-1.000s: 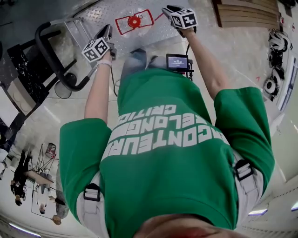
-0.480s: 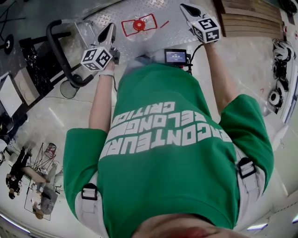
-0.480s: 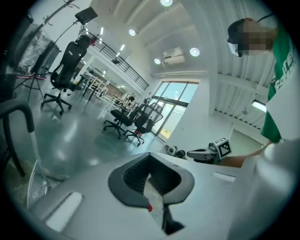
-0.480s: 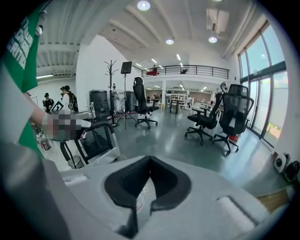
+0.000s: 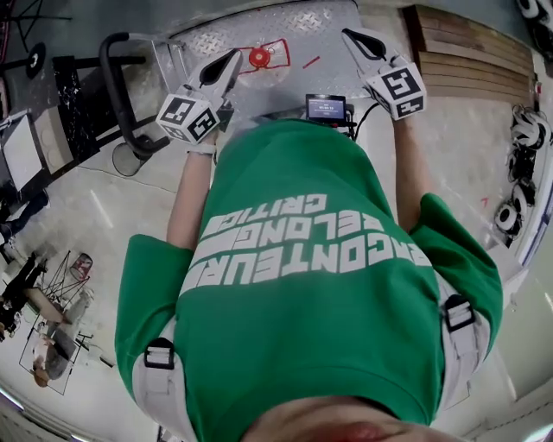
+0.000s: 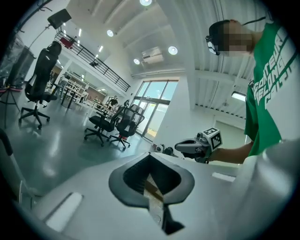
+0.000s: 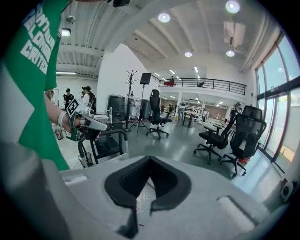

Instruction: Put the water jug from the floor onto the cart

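The green shirt [image 5: 311, 345], mid-frame in the head view, is showing upside-down white letters: "CONTEUR", "ELONG", "CRITIC". The small screen [image 5: 327, 108] above it is showing print too small to read.

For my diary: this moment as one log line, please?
left gripper shut, empty | right gripper shut, empty | jug on cart

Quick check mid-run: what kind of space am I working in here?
Probably a big open-plan office or lab hall: black swivel office chairs stand on a polished grey floor, a railed mezzanine walkway runs overhead, and a steel tread-plate cart with a black handle is parked in front.
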